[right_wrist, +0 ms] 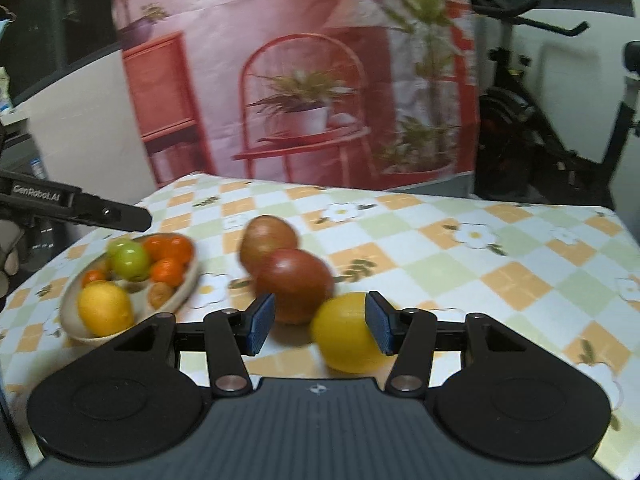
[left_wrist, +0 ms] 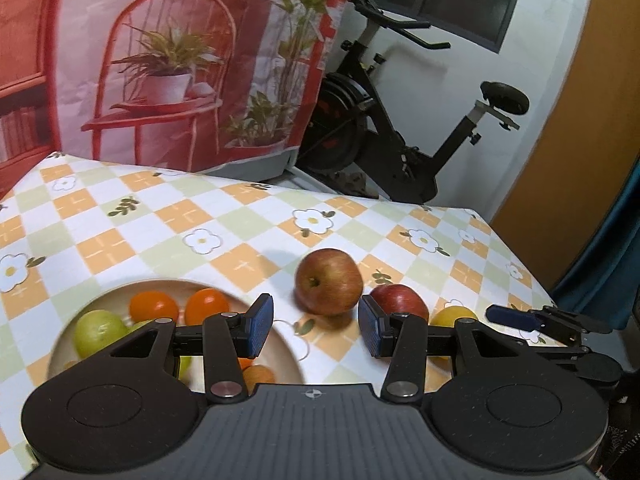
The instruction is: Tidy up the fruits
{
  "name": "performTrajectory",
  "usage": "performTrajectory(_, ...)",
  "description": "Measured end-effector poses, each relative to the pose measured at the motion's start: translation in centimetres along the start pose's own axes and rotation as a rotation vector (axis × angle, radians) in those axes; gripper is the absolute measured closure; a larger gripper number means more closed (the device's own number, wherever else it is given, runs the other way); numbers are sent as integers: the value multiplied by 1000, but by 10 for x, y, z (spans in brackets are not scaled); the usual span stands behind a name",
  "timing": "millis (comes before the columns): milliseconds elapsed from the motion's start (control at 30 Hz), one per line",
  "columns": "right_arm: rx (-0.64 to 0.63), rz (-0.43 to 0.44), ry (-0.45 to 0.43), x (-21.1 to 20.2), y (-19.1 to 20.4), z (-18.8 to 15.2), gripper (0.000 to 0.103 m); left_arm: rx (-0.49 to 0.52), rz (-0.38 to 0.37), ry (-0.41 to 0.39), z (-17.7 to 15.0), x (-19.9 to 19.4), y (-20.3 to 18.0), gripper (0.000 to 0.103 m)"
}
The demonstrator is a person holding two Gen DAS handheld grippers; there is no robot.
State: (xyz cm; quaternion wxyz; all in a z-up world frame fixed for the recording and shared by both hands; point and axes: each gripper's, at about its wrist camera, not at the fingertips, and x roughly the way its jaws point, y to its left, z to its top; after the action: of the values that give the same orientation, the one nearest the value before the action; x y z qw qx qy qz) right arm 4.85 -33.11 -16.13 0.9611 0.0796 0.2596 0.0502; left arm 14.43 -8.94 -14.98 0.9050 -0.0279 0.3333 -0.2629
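Checkered floral tablecloth [left_wrist: 168, 216] under loose fruit, with a printed red backdrop [left_wrist: 180, 60] and an exercise bike [left_wrist: 384, 120] behind.

Left gripper [left_wrist: 316, 326] spread and holding nothing, aimed at a reddish-brown apple [left_wrist: 329, 282] just past the gap between its blue pads; second red apple [left_wrist: 398, 300] behind the right-hand pad, beige bowl [left_wrist: 286, 354] of oranges and green fruit under the left-hand finger. Right gripper [right_wrist: 320, 324] likewise spread, not pinching: loose lemon [right_wrist: 348, 332] in front of it, close against the right-hand pad (actual contact impossible to judge through the blur), same two apples lined up just beyond, bowl off to its left with another lemon [right_wrist: 105, 308] inside.
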Motion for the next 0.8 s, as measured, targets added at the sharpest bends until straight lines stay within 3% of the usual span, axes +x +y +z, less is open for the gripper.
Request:
performTrajectory(67,20,-25,-10,-4,-7,-1,33,19,6,-1,-1,4,-4,54)
performTrajectory(100,26,-37,-14,-4,-9,-2,31,26,10,-2,-1,6,-5,54)
performTrajectory(433,22,-80,-2,16,-12,-11,27,16,35,4,-3,12,-2,54)
performTrajectory(800,-59,-40,-14,20,3,-1,27,5,57,-18,9,9,4,54)
